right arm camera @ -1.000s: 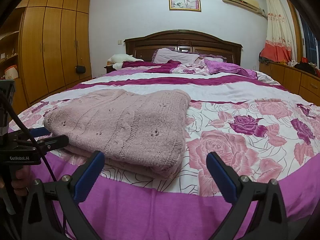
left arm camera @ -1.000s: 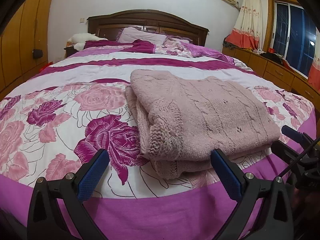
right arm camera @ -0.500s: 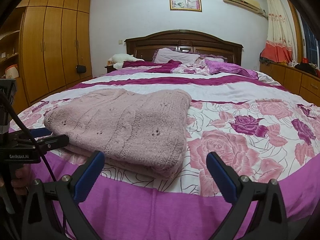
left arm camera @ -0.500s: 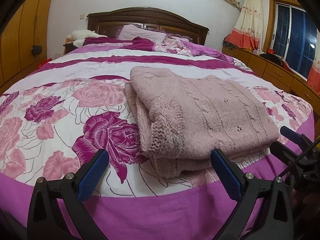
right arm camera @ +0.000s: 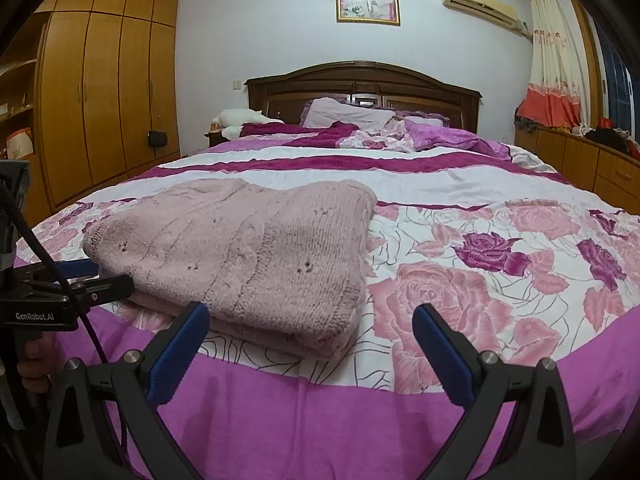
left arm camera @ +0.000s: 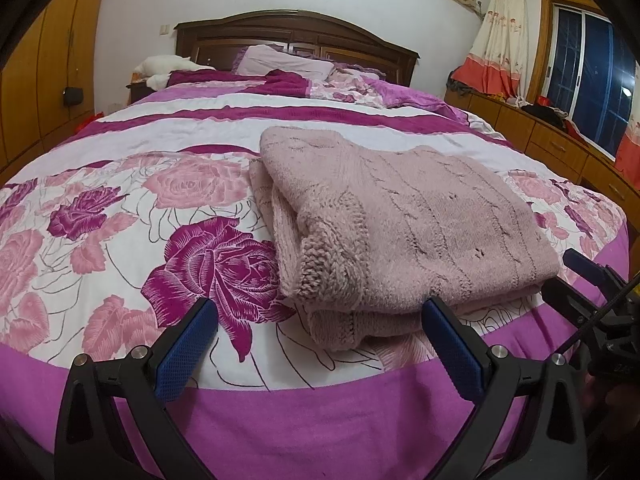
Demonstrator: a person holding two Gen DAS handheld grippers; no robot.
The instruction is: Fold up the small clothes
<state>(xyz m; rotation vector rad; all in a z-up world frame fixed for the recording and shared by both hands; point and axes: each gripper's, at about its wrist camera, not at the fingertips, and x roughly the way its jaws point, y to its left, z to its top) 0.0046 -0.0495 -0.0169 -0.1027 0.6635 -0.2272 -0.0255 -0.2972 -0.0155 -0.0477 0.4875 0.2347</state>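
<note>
The left gripper hangs at the bed's near edge, jaws spread wide and empty; the folded pink sweater lies on the rose bedspread just beyond; the right gripper is likewise agape, holding nothing.

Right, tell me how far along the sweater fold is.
Done: the pink knit sweater lies folded in a compact stack on the floral bedspread, near the foot edge. In hand: nothing; the left gripper and right gripper are both open, short of the sweater. Left: seemingly nothing for this garment; no other loose small clothes are clearly in view.
</note>
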